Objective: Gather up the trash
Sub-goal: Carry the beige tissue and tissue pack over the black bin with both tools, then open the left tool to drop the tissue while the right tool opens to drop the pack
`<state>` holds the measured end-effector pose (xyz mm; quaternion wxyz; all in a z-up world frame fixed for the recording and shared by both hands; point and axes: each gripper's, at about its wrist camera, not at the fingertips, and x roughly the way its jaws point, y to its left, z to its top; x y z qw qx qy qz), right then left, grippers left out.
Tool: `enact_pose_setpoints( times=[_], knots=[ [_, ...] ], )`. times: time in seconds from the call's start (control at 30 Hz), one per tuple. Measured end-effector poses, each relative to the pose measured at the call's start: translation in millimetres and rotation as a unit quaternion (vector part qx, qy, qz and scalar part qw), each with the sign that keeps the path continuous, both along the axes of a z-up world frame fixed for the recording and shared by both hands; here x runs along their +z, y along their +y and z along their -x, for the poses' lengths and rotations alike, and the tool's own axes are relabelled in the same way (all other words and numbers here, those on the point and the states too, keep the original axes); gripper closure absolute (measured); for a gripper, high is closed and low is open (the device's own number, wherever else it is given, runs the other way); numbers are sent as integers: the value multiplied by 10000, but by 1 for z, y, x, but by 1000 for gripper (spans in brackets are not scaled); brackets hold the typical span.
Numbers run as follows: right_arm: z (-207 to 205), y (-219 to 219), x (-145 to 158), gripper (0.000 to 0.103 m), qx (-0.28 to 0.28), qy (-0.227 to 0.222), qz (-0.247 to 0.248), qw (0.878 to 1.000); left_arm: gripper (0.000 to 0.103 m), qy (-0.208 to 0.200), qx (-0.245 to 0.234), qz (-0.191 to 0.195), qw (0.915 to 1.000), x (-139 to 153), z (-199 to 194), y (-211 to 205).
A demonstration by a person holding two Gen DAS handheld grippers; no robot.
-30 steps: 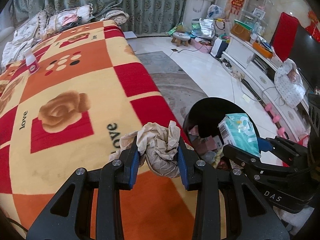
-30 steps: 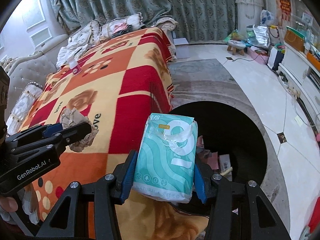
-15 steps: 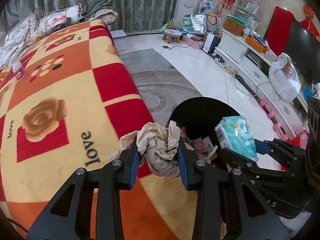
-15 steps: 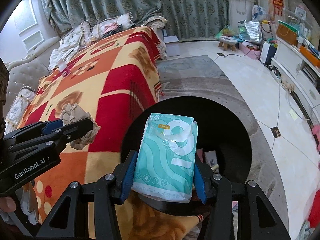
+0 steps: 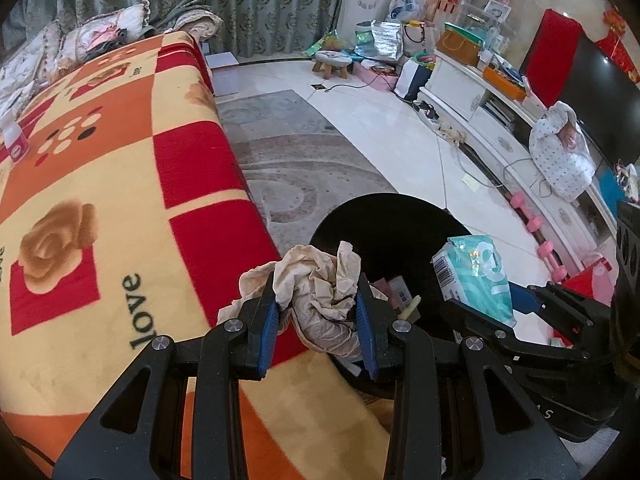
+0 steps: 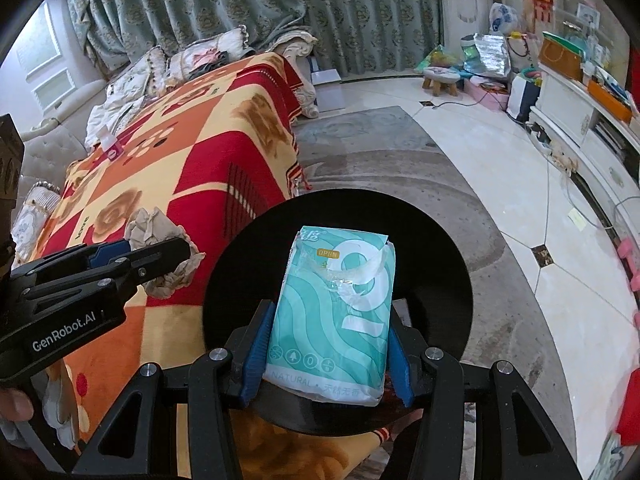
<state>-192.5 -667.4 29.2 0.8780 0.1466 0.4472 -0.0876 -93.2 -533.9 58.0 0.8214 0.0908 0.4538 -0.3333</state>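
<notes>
1. Nearest in the left wrist view, the left gripper (image 5: 316,312) has its blue-padded fingers closed on a crumpled beige paper wad (image 5: 320,292), held at the edge of the blanket where it meets the bin's rim.
2. Nearest in the right wrist view, the right gripper (image 6: 326,348) clamps a teal tissue pack (image 6: 340,312) between its blue pads, with the pack upright and directly over the bin's opening.
3. Just below and beyond both grippers sits a round black trash bin (image 6: 440,240) on the floor, touching the side of the blanket-covered furniture. A few scraps of packaging lie inside (image 5: 394,290).
4. To the left, a red, orange and cream checked blanket (image 5: 120,160) with rose patterns and the word "love" stretches away.
5. Farther along the blanket stands a small white bottle with a pink label (image 6: 109,145).
6. Beyond the bin, a grey patterned rug (image 5: 288,152) lies on the pale tiled floor.
7. Farthest back are a small wooden stool (image 6: 441,79) and green patterned curtains (image 6: 360,12).
</notes>
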Motion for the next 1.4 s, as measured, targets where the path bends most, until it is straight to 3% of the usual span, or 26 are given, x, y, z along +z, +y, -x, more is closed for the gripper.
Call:
enact_pose_setpoints(
  times=[0.57,0.73,0.93,1.07,1.4],
  knots=[
    [3,-12,-4,54,-92,-3,-90,9999,70,211,-95,71,9997,-7,-4,-13],
    [4,-15,-5,54,-120,-19,-142,9998,65,342,-135,187,9991,-9,-6,-14],
    [3,-18,-6,51,-156,-42,-212,9996,57,352,-156,277,9989,-6,-3,-14],
    [5,-20,-5,36,-260,-54,-231,9994,51,422,-176,349,9983,-5,-3,-11],
    [16,-9,9,36,-334,-221,-134,9991,47,224,-40,412,9989,13,7,9]
  ],
)
